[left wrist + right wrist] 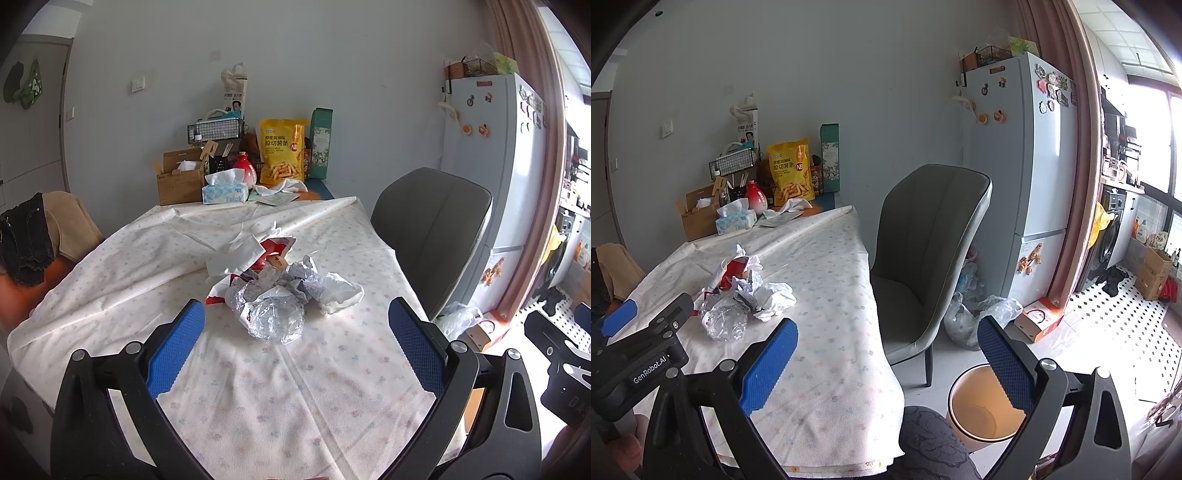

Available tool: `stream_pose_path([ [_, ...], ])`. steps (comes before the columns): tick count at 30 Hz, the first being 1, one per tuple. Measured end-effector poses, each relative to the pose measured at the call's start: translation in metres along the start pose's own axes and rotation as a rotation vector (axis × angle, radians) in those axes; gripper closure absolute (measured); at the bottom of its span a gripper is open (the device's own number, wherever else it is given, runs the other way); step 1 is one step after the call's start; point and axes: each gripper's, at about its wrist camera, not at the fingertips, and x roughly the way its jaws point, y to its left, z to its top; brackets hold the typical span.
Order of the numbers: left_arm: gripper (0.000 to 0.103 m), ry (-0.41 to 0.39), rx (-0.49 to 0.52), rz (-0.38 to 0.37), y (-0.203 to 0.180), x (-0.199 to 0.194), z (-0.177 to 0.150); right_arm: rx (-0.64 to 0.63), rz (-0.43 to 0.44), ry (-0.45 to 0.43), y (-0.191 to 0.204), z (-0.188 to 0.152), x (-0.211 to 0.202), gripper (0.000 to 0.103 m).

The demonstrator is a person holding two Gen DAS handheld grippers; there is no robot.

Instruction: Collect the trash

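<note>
A heap of trash (275,286) lies mid-table on the flowered cloth: crumpled clear plastic (271,319), white paper (338,293), a red wrapper (271,251) and tissue. My left gripper (295,317) is open just short of the clear plastic, blue pads wide apart and empty. From the right wrist view the same trash heap (742,295) sits at the left. My right gripper (886,332) hangs open and empty over the table's right edge. Below it on the floor stands a round beige bin (982,406). The left gripper (642,332) shows at the left edge.
A grey chair (931,251) stands by the table's right side, plastic bags (979,317) and a small box behind it. Tissue box (225,190), cardboard box (179,179), yellow snack bag (282,151) and red bottle crowd the far end. A fridge (1027,155) stands right.
</note>
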Motion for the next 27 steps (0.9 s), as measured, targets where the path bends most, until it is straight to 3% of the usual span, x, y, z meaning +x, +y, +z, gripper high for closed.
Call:
stream_pose_path([
  [27, 0.004, -0.015, -0.018, -0.015, -0.0049, -0.0043, 0.0034, 0.009, 0.001, -0.022, -0.0028, -0.0041, -0.0039, 0.007],
])
